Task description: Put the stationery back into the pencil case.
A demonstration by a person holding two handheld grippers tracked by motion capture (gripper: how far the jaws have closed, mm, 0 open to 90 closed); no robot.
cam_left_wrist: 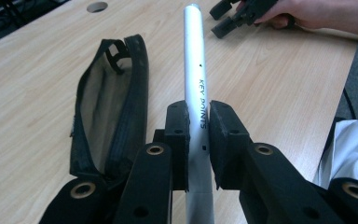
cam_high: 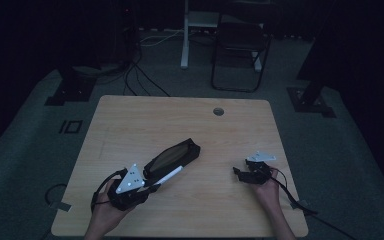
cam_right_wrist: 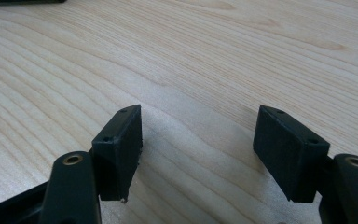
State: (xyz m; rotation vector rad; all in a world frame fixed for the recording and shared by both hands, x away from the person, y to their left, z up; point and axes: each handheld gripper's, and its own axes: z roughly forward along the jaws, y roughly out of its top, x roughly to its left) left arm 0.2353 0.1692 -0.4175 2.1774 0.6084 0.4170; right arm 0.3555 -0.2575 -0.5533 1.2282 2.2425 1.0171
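In the left gripper view, the left gripper [cam_left_wrist: 198,140] fills the bottom of the frame, its jaws clamped on a silver marker [cam_left_wrist: 195,70] lettered "KEY POINTS". The grip sits on the lower half of the barrel, so most of its length juts up the middle of the frame, probably so the free end can be aimed. Just left of it lies a black pencil case [cam_left_wrist: 109,107], unzipped, its mouth gaping toward the camera and its tan lining showing; that looks like where the marker is bound.

In the high view, the marker [cam_high: 169,176] slants at lower left, its tip just beside the near end of the case [cam_high: 172,156], which lies diagonally at centre frame on the wooden table [cam_high: 145,115].

Farther right, the right gripper [cam_high: 241,173] rests on the table at lower right, well apart from the case. Its own view shows the jaws spread with bare wood between them, holding nothing, apparently waiting, perhaps to steady the case.
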